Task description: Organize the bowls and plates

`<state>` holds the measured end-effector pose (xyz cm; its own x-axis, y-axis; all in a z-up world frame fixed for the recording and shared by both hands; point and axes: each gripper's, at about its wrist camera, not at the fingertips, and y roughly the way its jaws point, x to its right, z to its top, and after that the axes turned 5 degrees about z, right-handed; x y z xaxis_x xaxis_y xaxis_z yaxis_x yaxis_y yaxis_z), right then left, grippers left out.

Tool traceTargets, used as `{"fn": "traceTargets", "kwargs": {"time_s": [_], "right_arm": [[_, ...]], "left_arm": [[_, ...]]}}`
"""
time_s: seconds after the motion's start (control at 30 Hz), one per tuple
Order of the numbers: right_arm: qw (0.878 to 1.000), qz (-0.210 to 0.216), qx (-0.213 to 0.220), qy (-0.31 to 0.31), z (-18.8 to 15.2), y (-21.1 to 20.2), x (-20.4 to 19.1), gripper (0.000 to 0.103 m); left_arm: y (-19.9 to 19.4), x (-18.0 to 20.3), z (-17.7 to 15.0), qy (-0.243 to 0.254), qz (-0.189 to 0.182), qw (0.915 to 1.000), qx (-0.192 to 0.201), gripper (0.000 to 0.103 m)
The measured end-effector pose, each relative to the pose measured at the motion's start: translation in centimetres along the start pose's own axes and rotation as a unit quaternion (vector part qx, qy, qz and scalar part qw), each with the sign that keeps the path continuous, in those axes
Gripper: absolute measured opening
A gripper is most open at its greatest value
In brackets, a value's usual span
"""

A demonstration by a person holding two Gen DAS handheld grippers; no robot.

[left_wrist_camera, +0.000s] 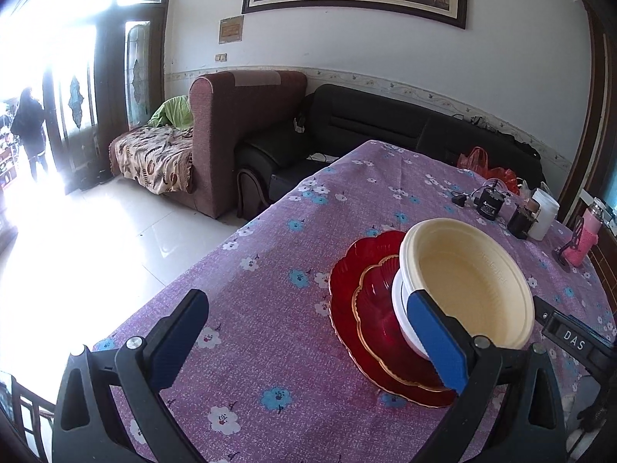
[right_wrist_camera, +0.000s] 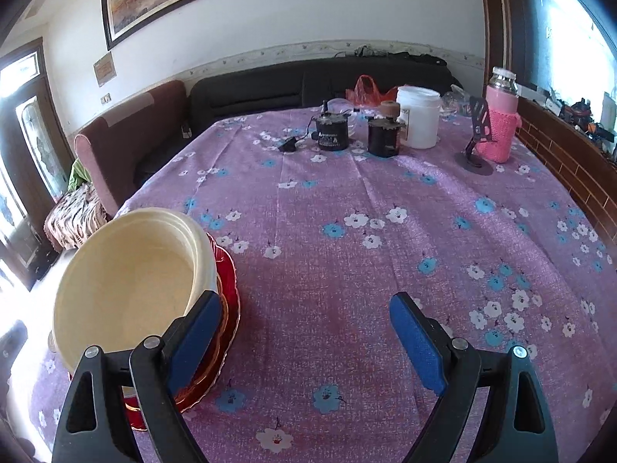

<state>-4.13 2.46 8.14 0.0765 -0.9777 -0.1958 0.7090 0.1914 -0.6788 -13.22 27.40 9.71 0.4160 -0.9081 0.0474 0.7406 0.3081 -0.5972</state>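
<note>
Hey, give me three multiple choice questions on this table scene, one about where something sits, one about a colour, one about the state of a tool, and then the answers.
1. Where does the cream bowl sit?
A. alone on the cloth
B. on top of the stack over the red plates
C. on the sofa

2. What colour is the knitted sleeve on the bottle at the far side of the table?
A. pink
B. green
C. black

3. How does the right tool stand?
A. shut on the bowl
B. shut on a plate
C. open, nothing between its fingers

Answers: 1 B, the bowl tops a white bowl resting on the red plates. 2 A, the sleeve is plainly pink. 3 C, only tablecloth shows between the wide-apart fingers.
</note>
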Motion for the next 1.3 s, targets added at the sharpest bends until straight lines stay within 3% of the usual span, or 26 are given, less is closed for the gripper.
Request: {"fn": "traceTargets", "kwargs": {"time_s": [0.2, 0.3, 0.43, 0.53, 0.67, 0.8, 1.0, 1.13, 1.3], "right_arm": [[1.0, 0.002, 0.018, 0.005, -0.1, -0.8, 0.0, 0.092], [0.999, 0.006, 0.035, 0.011, -0.2, -2.0, 0.1, 0.092], [0.997, 0.023, 0.072, 0.014, -0.7, -4.6, 0.0, 0.092], [0.995, 0.026, 0.101, -0.003, -1.4, -6.4, -0.8, 0.092], [0.992, 0.036, 0.111, -0.05, -2.7, -7.8, -2.8, 0.094], [0.991, 0.06, 0.089, -0.074, -3.9, -7.8, -4.0, 0.094], [0.991, 0.076, 0.061, -0.09, -5.2, -7.0, -4.5, 0.094], [0.989, 0.085, 0.045, -0.112, -6.1, -6.5, -5.6, 0.094], [0.987, 0.083, 0.033, -0.135, -6.5, -6.0, -6.7, 0.094]], "left_arm": [[-0.5, 0.1, 0.2, -0.002, 0.006, 0.9998, 0.019, 0.103], [-2.8, 0.0, 0.3, -0.006, 0.033, 0.9964, 0.077, 0.103], [-7.6, 0.1, 0.4, -0.023, 0.053, 0.9804, 0.188, 0.103], [-9.8, 1.0, 0.5, -0.029, 0.056, 0.9705, 0.233, 0.103], [-8.5, 3.6, 1.8, 0.021, 0.01, 0.9845, 0.174, 0.103], [-5.7, 4.7, 1.5, 0.013, -0.021, 0.9951, 0.096, 0.103], [-3.8, 4.0, 0.8, -0.005, -0.018, 0.9992, 0.036, 0.103], [-3.1, 4.4, 0.3, 0.008, 0.002, 0.9999, 0.014, 0.103], [-2.8, 4.9, -0.2, 0.02, -0.001, 0.9998, 0.003, 0.103]]}}
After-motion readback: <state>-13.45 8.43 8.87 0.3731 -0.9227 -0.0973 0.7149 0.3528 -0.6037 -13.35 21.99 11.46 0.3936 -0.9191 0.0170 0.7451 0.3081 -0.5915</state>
